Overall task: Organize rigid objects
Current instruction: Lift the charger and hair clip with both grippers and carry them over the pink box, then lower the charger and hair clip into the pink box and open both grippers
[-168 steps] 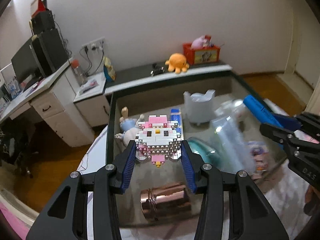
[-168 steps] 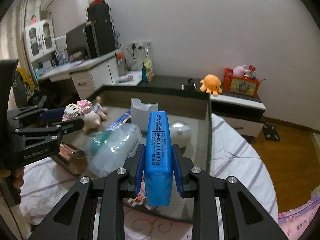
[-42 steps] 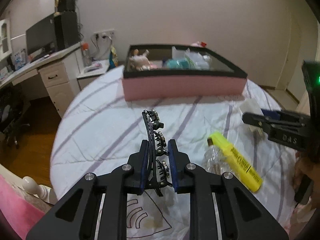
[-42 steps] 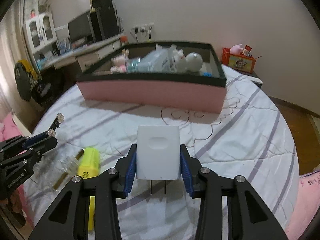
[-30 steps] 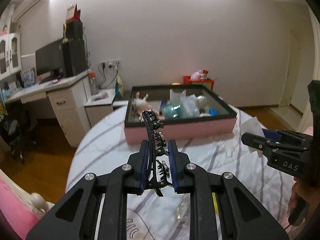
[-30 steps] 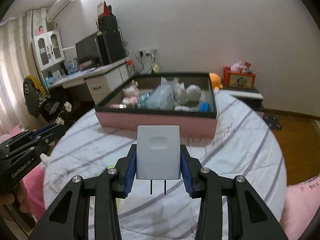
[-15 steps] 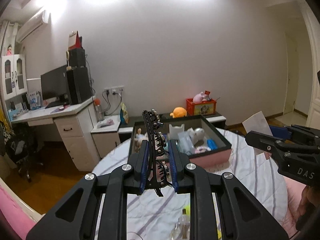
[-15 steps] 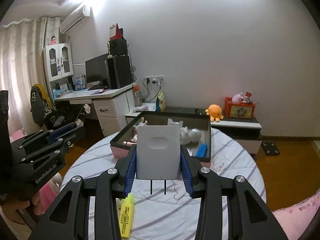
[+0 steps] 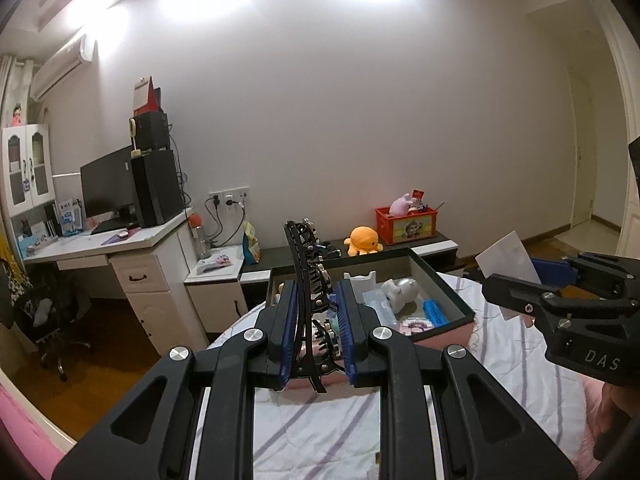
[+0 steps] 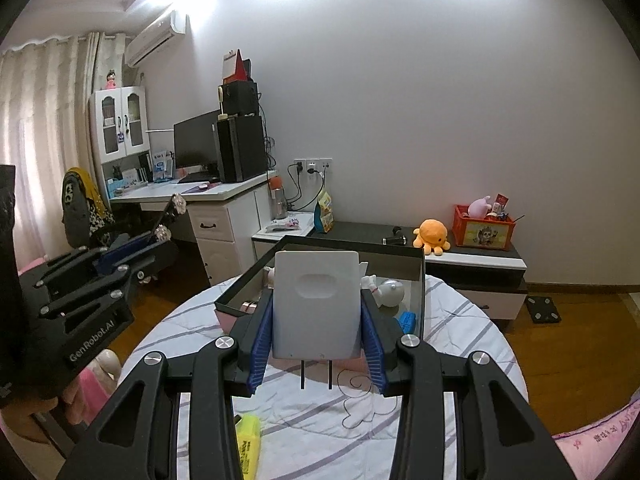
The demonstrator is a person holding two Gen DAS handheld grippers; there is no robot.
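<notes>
The left gripper (image 9: pixel 316 336) is clamped on a black hair claw (image 9: pixel 308 300) that hides part of the box (image 9: pixel 448 288) beyond, while the right gripper (image 10: pixel 318 344) grips a white plug adapter (image 10: pixel 316 304) blocking the box's middle, a yellow highlighter (image 10: pixel 248 446) half-hidden beneath it.

Both my feeds are lit from overhead, with two blown-out hotspots on the plain white back wall (image 9: pixel 360 100) at about 11 and 1 o'clock, fading to grey lower down. Exposure's decent mid-frame and focus is sharp there. Fisheye bends everything hard: the white wall-mounted air conditioner (image 10: pixel 156 42) curves along the rim, and the corners vignette to black. The sheer cream curtains (image 10: pixel 44 120) at 9 o'clock glow softly. The white striped bedsheet (image 9: pixel 320 432) sits in shadow under the rig.
</notes>
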